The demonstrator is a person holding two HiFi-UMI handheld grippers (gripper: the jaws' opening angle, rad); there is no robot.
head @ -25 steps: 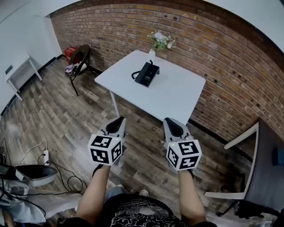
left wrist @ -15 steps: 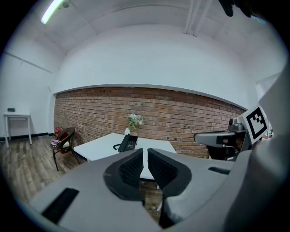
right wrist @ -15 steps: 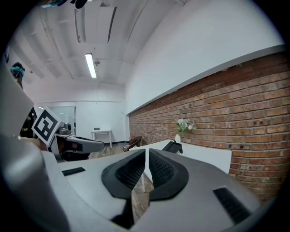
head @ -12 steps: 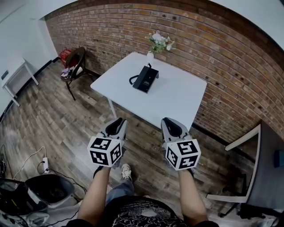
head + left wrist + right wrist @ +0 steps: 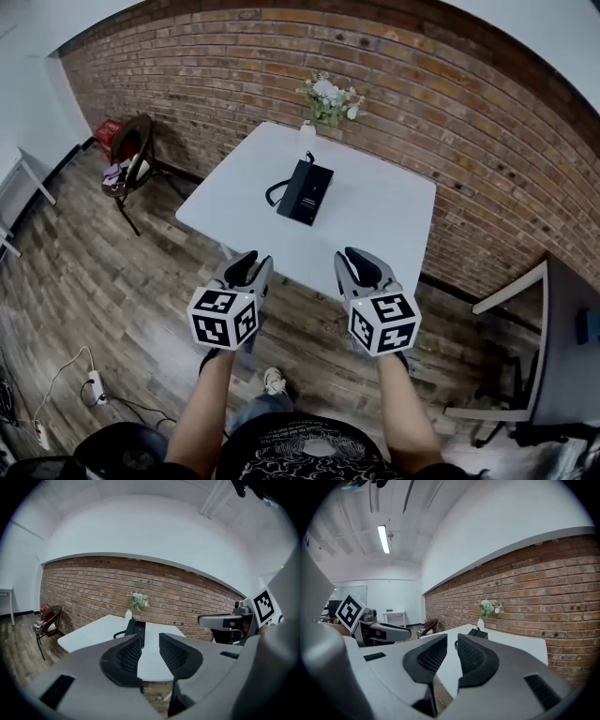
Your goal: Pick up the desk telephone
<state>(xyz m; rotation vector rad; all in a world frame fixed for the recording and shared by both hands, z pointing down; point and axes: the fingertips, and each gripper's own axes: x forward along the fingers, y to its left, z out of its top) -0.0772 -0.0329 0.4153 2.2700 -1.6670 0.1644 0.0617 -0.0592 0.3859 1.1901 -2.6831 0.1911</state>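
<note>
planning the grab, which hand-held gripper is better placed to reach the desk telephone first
Probably left: on the left hand-held gripper the jaws stand wider than on the right hand-held gripper, with the desk telephone more in line beyond them. Both pairs have just been opening, empty.

Left gripper (image 5: 244, 266) and right gripper (image 5: 363, 266) neared the table (image 5: 380, 211), fingers (image 5: 125, 656) opening, empty.

The room is bright; a ceiling light strip (image 5: 384, 538) glows in the right gripper view. Shadows on the white bench (image 5: 375, 202) are soft. The desk telephone (image 5: 306, 190) looks sharp. The brick wall (image 5: 422, 84) bends at the edges, and both gripper views have dark round corners.
</note>
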